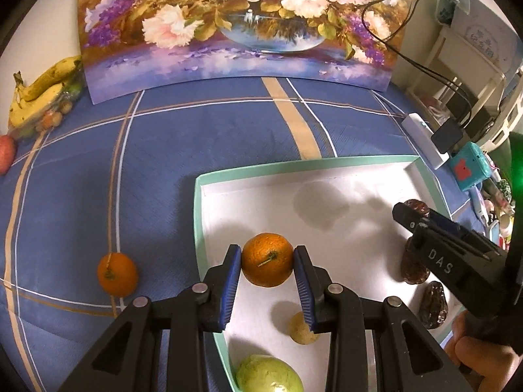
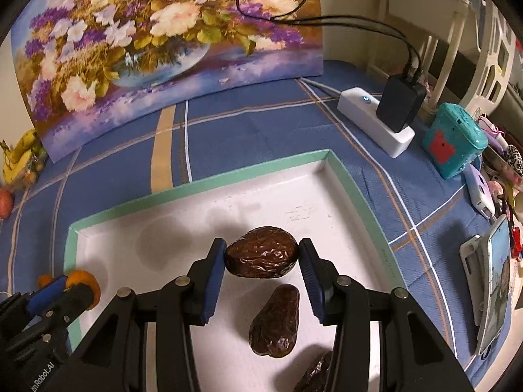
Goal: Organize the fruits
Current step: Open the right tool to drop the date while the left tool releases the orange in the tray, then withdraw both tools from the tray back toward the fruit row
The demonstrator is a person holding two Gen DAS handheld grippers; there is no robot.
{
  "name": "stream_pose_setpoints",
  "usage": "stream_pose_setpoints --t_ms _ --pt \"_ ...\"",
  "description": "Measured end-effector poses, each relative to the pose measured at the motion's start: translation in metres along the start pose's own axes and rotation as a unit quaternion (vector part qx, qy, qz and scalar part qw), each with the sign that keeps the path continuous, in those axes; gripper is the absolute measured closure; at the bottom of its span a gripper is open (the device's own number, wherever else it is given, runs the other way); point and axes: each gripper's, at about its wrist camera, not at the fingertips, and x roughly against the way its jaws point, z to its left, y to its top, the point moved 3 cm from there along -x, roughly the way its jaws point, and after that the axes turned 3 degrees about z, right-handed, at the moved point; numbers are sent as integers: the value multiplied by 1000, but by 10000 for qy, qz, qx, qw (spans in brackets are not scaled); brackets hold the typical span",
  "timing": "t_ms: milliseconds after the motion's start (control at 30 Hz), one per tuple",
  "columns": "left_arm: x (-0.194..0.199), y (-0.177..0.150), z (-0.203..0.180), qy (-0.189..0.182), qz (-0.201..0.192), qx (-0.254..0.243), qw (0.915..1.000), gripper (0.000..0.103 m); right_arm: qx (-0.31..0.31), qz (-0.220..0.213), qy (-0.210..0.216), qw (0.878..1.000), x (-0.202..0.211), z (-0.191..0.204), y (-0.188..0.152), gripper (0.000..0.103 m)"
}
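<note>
We see the left gripper (image 1: pixel 267 259) clamped on an orange (image 1: pixel 267 259), its two blue pads pressing the fruit's sides, above the white floor of a shallow tray (image 1: pixel 294 166) with a mint-green rim. From the orange, a small tan fruit (image 1: pixel 300 330) lies on the tray floor at about five o'clock, partly behind the gripper's pad, and a pale green fruit (image 1: pixel 268 375) sits at six o'clock, near the bottom edge of the left wrist view. A second orange (image 1: pixel 117 273) rests on the blue checked cloth (image 1: pixel 163 163) at nine o'clock from the held one, outside the tray and near its left rim. The right gripper (image 2: pixel 261 256) grips a dark wrinkled date (image 2: pixel 261 256) across its ends, over the right half of the tray. Another date (image 2: pixel 275 321) lies on the tray floor at six o'clock from the held one, and a third date (image 2: pixel 315 375) shows at the bottom edge, partly hidden by the gripper. A flower painting (image 1: pixel 235 26) stands at twelve o'clock beyond the tray, with bananas (image 1: pixel 42 91) at its left. A white power strip (image 2: pixel 376 124) and a teal box (image 2: pixel 454 140) sit on the cloth at two o'clock from the tray.
</note>
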Motion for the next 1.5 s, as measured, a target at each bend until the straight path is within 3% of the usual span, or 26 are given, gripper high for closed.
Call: stream_pose_setpoints --t_ms 267,767,833,1200,1500 --pt "-13 -4 5 81 134 -42 9999 68 54 237 -85 9997 -18 0 -8 56" --pt "-9 -4 3 -18 284 8 9996 65 60 357 -65 9993 -17 -1 -7 52" --pt "-4 -3 1 -25 267 -24 9996 65 61 359 -57 9993 -12 -1 -5 47" --pt "33 8 6 -9 117 -24 9999 65 11 92 -72 9999 39 -2 14 47" --pt "66 12 51 113 -149 482 9987 65 29 32 -21 10000 58 -2 18 47"
